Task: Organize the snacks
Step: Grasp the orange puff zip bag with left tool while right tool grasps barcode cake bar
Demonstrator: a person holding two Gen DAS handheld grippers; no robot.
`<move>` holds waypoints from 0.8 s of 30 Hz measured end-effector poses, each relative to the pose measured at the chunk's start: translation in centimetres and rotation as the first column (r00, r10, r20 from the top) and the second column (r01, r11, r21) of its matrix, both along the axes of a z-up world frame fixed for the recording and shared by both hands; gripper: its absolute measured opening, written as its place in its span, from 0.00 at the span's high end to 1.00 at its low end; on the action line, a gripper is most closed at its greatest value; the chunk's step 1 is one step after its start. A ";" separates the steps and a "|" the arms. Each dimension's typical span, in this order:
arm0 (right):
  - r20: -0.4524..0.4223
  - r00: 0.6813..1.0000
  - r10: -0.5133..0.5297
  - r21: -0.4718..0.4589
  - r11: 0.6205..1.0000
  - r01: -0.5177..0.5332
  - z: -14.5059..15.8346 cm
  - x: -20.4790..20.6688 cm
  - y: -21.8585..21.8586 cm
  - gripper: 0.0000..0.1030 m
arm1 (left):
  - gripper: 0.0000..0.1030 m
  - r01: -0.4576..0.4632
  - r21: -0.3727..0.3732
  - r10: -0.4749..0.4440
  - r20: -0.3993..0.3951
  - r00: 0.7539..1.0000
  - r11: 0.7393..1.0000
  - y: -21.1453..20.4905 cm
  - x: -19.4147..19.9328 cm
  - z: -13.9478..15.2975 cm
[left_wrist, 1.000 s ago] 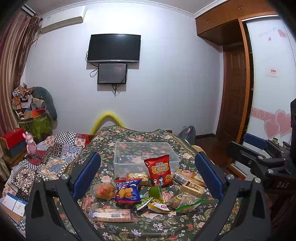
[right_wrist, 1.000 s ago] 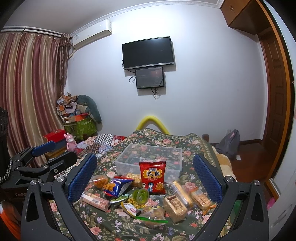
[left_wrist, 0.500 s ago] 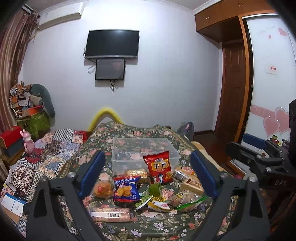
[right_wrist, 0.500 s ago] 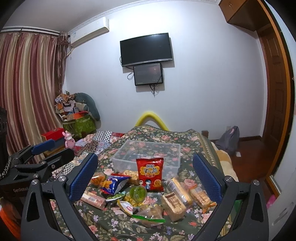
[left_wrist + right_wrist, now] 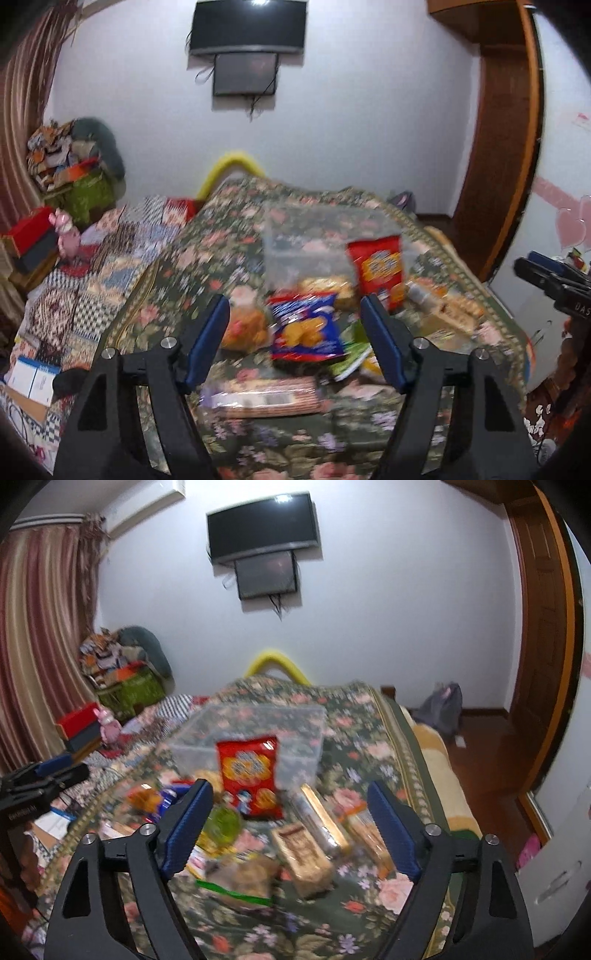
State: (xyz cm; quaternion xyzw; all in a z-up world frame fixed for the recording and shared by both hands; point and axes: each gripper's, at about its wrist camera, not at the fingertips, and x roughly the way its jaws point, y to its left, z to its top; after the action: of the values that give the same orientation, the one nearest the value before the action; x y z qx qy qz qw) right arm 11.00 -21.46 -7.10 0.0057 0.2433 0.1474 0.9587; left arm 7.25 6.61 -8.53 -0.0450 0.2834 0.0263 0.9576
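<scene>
Left claw [image 5: 295, 328]: part open, jaws just narrowing, empty, above blue bag [image 5: 306, 330]
Right claw [image 5: 290, 812]: part open, narrowing, empty
Bin [image 5: 251, 734]: far, behind red bag [image 5: 249, 775]

One clear plastic bin [image 5: 255, 734] is sitting on the flowered bed [image 5: 373, 738]. One red chip bag [image 5: 249, 775] is leaning against the bin, and one blue chip bag [image 5: 306, 328] is lying in front of it. One green round snack [image 5: 221, 821] is showing beside the red bag. Three long biscuit packs [image 5: 321, 819] are lying together on the right, and one more long wafer pack [image 5: 266, 397] is lying alone on the left. Two screens [image 5: 264, 526] are hanging on the wall. Blur is keeping the smaller packets from being counted.
</scene>
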 end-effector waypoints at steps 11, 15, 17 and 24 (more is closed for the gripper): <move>-0.186 0.981 -0.060 -0.058 0.997 0.050 -4.4 5.2 -2.7 0.28 | 0.29 -0.056 -0.012 0.053 -0.175 0.983 0.998 5.5 5.4 -5.7; -0.230 0.972 -0.053 -0.056 0.998 0.041 -5.6 7.0 -3.0 0.32 | 0.29 -0.052 0.002 0.052 -0.219 0.974 0.999 6.3 7.6 -7.5; -0.246 0.968 -0.050 -0.063 0.997 0.036 -6.1 7.8 -3.2 0.32 | 0.29 -0.046 -0.005 0.044 -0.243 0.969 0.999 6.7 8.6 -8.4; -0.312 0.947 -0.078 -0.103 0.993 0.048 -8.0 9.7 -4.7 0.37 | 0.21 -0.033 -0.043 0.019 -0.288 0.957 0.999 7.5 11.0 -10.8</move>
State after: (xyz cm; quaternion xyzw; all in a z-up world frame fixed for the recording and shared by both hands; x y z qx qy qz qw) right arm 20.72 -26.20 -15.08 -0.0084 0.3998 0.1022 0.9108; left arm 18.27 14.11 -19.28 -0.0672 0.4194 0.0383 0.9045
